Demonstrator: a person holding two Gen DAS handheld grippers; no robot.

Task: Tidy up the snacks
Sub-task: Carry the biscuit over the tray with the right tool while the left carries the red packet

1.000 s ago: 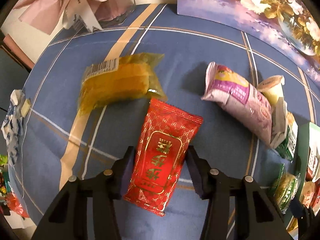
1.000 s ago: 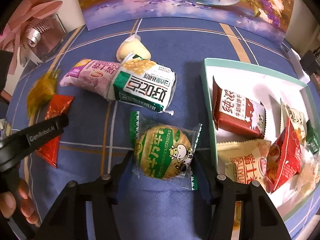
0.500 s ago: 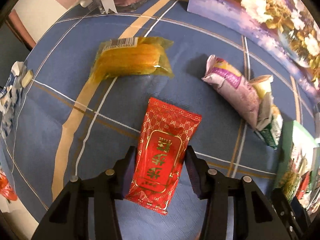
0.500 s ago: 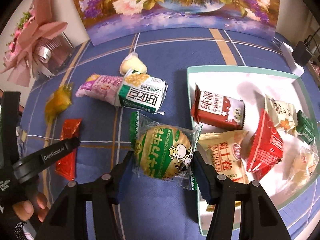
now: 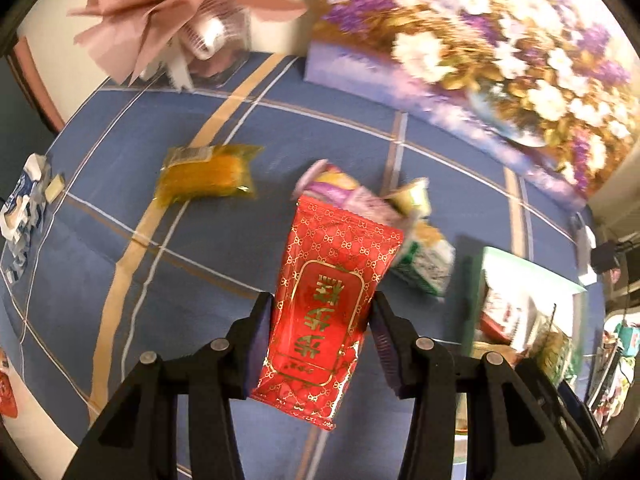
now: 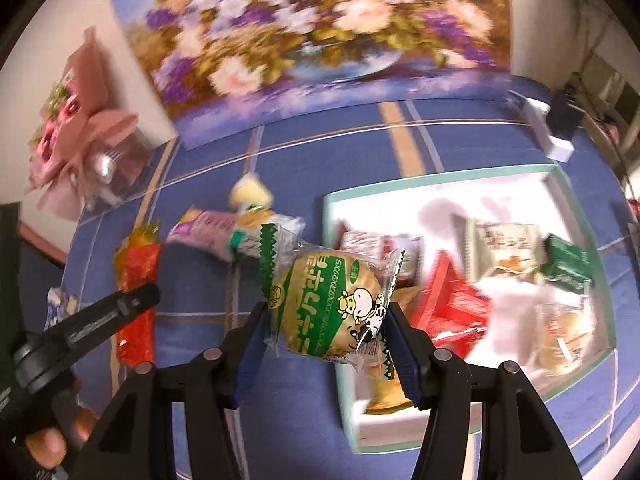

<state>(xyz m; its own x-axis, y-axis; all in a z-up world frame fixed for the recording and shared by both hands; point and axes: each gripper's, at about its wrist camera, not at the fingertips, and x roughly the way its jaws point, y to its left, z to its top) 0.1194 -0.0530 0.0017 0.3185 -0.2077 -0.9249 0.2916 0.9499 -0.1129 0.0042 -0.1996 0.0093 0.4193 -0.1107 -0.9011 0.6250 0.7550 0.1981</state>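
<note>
My left tongs [image 5: 320, 332] are clamped on a red foil packet [image 5: 328, 312] with gold lettering; both pads press its long sides and it hangs clear above the blue cloth of the worktop [image 5: 208, 264]. My right tongs [image 6: 324, 340] are clamped on a green-and-clear wrapped round cake [image 6: 332, 304] with a cartoon cow on it, and that too is up off the cloth, just beside the near left corner of the white tray [image 6: 440, 196] with the pale green rim.

In the right view I can also see the left tongs' black arm at the left edge, the person's fingers [image 6: 44, 444] on the handle, and the red packet behind it.

On the cloth lie a yellow see-through packet [image 5: 208, 176], a pink-purple packet [image 5: 340, 188] and a small cream-coloured cup [image 5: 412, 196], with a green-and-white pack [image 5: 424, 268] overlapping the purple one's end. Several packets lie in the tray: a red one [image 6: 452, 304], a beige one [image 6: 504, 244] and a dark green one [image 6: 568, 264], the rest too blurred to tell.

A flower painting [image 6: 320, 40] leans at the back of the worktop, and a pink wrapped bouquet [image 5: 180, 8] sits at the far left.
</note>
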